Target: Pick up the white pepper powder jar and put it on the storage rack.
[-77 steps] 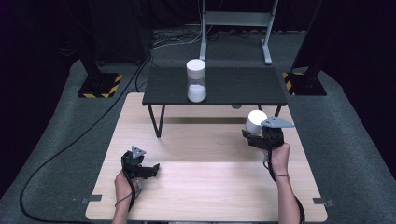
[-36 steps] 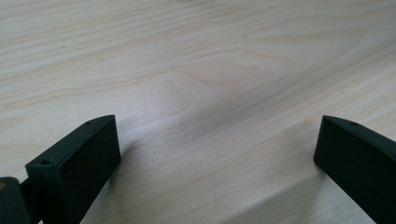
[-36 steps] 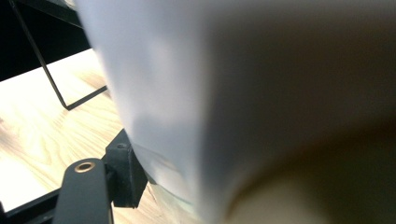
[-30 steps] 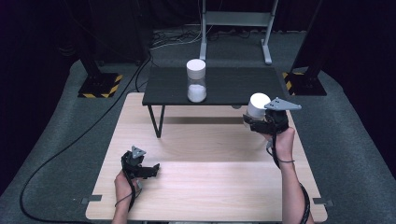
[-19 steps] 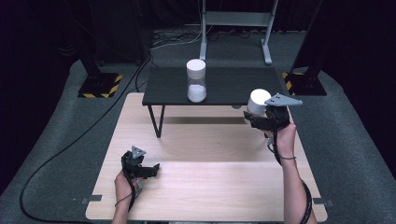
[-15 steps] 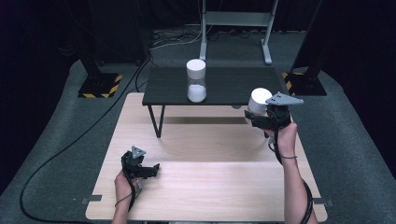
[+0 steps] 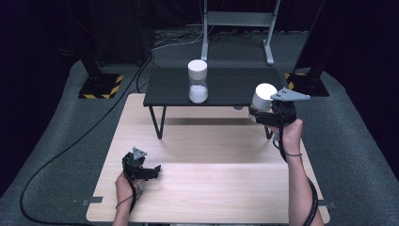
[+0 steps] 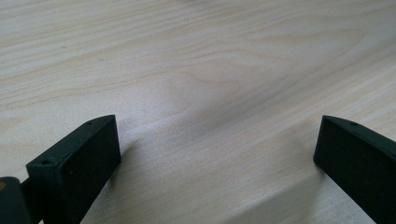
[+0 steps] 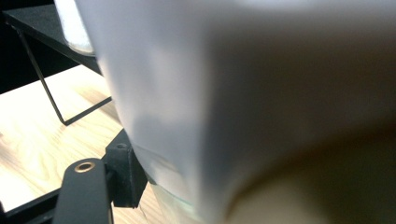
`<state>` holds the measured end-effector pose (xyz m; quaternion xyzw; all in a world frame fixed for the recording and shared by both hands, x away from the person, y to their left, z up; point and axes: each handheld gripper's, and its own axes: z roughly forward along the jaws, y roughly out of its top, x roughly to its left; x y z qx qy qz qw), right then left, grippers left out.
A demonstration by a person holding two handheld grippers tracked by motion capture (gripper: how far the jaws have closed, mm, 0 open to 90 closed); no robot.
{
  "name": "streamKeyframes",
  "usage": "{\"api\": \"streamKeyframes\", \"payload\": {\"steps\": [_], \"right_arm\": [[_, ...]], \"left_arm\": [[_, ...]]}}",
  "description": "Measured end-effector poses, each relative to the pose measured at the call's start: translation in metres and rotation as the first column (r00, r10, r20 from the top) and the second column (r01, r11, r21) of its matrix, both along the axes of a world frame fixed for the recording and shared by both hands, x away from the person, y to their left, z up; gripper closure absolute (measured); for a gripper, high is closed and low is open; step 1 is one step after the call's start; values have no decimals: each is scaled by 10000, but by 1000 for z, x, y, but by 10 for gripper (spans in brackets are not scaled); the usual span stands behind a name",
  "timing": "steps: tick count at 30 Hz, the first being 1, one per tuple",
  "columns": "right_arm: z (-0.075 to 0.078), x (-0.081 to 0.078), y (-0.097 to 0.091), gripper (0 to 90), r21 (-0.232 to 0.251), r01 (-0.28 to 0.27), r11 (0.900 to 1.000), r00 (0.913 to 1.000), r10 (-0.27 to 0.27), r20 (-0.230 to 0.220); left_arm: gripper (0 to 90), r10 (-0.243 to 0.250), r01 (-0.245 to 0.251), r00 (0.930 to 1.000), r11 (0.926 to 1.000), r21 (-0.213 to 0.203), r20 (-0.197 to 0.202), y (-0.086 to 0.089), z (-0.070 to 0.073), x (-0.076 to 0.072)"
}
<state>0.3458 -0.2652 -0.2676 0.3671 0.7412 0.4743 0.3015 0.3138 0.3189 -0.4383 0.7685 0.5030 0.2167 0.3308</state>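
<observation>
My left gripper (image 7: 149,170) rested with jaws apart on the pale wooden table (image 7: 211,197), well in front of the low black metal shelf (image 7: 221,89). My right gripper (image 7: 263,114) clamped a white-lidded glass jar (image 7: 262,98) at that shelf's right end; probably smooth, breakable, best held around its body.

A white-lidded jar (image 7: 262,97) is held upright above the shelf's (image 7: 226,87) right end; a second jar (image 7: 197,81), part-filled with white, stands mid-shelf.
</observation>
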Motion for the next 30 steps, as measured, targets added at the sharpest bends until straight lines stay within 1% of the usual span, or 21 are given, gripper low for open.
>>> {"api": "streamKeyframes", "payload": {"steps": [9, 12, 15, 18, 30], "right_arm": [[11, 0, -2, 303, 25, 23, 10000, 9999, -24, 110], [14, 1, -2, 303, 15, 18, 10000, 9999, -18, 154], [16, 1, -4, 303, 120, -16, 9999, 9999, 14, 148], [19, 2, -4, 303, 86, 6, 10000, 9999, -7, 162], [31, 10, -2, 303, 151, -127, 9998, 9998, 125, 149]], "left_arm": [[4, 3, -3, 10000, 10000, -2, 3, 0, 0, 0], [4, 0, 0, 10000, 10000, -1, 4, 0, 0, 0], [5, -4, 4, 10000, 10000, 12, 15, 0, 0, 0], [5, -3, 3, 10000, 10000, 16, 8, 0, 0, 0], [5, 2, -2, 10000, 10000, 44, 53, -1, 0, -1]]}}
